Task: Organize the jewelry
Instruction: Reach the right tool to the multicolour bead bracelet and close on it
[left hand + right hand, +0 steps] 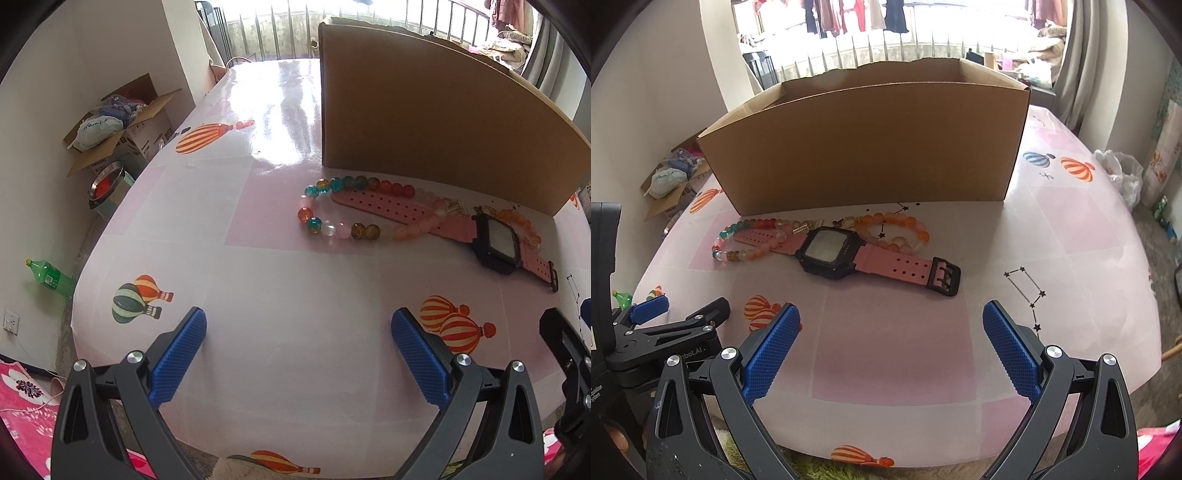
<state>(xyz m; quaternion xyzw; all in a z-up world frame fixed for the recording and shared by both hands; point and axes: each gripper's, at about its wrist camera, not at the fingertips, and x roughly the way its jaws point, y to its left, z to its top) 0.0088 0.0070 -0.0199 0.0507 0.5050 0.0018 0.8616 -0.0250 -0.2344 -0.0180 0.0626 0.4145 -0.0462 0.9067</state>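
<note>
A pink-strapped watch [831, 253] with a black square face lies in front of an open cardboard box [871, 147]. A multicoloured bead bracelet [332, 206] lies at the watch's left end, and an orange bead bracelet [905, 227] lies behind its right half. A small gold piece [807, 226] rests between them. In the left wrist view the watch [495, 240] and the box [436, 125] sit far right. My left gripper [298, 332] hangs open over bare tablecloth, short of the beads. My right gripper [891, 326] is open too, just short of the watch.
The table [1071, 221] wears a pink checked cloth with balloon prints. On the floor at the left sit an open carton of bags [122, 125], a metal dish [107, 181] and a green bottle [51, 278]. A white plastic bag [1123, 173] lies beyond the table's right edge.
</note>
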